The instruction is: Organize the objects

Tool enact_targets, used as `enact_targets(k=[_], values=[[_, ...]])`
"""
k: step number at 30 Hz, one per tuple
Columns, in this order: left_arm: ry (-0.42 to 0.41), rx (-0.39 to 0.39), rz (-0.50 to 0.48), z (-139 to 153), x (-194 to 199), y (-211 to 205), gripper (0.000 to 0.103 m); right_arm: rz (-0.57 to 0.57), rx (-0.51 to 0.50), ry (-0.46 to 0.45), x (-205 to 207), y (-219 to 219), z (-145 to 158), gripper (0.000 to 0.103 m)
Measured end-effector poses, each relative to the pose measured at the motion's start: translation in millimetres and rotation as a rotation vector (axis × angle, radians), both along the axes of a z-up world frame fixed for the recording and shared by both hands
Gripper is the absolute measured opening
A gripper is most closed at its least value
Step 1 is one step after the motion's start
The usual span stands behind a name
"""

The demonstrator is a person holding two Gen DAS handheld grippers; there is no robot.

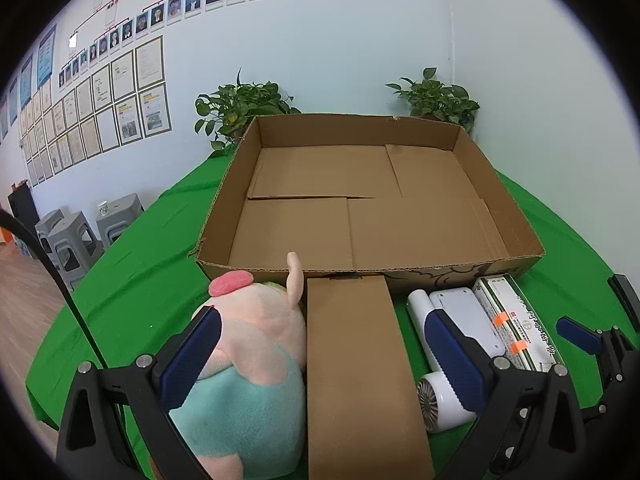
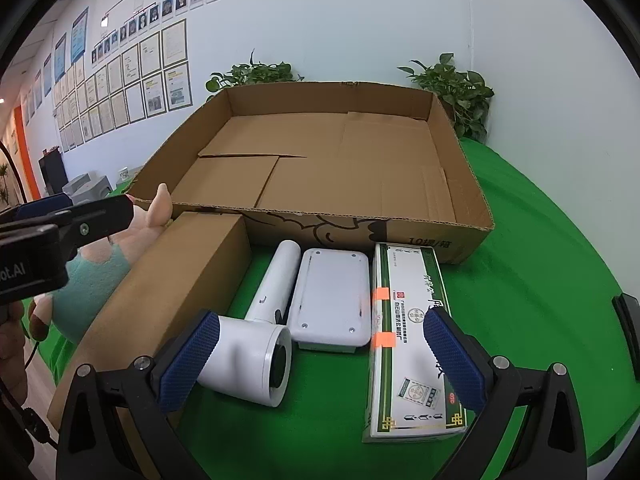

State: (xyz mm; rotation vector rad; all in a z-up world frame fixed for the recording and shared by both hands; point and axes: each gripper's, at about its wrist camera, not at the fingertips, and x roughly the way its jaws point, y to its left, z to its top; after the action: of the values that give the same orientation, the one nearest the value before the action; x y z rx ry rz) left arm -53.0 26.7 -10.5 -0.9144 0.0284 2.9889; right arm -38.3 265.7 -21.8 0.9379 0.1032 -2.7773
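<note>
- The plush toy [image 1: 248, 360] looks soft and light; it should squash under the pads, so a hold across its round body, not the thin ear, seems safest. It is pink with a teal lower half and sits just ahead of the left gripper [image 1: 324, 360], against that gripper's left finger.
- The long brown carton [image 1: 356, 372] looks stiff and boxy; I judge its narrow width the place to pinch. It lies straight ahead between the left gripper's wide-spread, empty fingers.
- The white hair dryer [image 2: 260, 344] is hard, smooth plastic, likely slippery; its slim handle offers the better hold. Its barrel sits by the left finger of the right gripper [image 2: 320, 360], which is also spread wide, holding nothing.
- The white flat device [image 2: 330, 300] lies directly ahead, smooth and rigid.
- The green-and-white box [image 2: 412, 340], taped with orange, lies by the right finger; light cardboard, probably crushable.
- Beyond everything, the big open cardboard tray [image 2: 460, 224] rests on the green cloth [image 2: 540, 280].
</note>
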Motion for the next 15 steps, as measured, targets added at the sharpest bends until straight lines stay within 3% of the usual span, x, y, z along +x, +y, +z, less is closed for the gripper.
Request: enact_targets(k=[15], values=[[-0.030,0.022,-0.029,-8.6,-2.5,-3.4,0.101,-0.007,0.013,-0.024,-6.9,-5.3,-5.6,0.103]])
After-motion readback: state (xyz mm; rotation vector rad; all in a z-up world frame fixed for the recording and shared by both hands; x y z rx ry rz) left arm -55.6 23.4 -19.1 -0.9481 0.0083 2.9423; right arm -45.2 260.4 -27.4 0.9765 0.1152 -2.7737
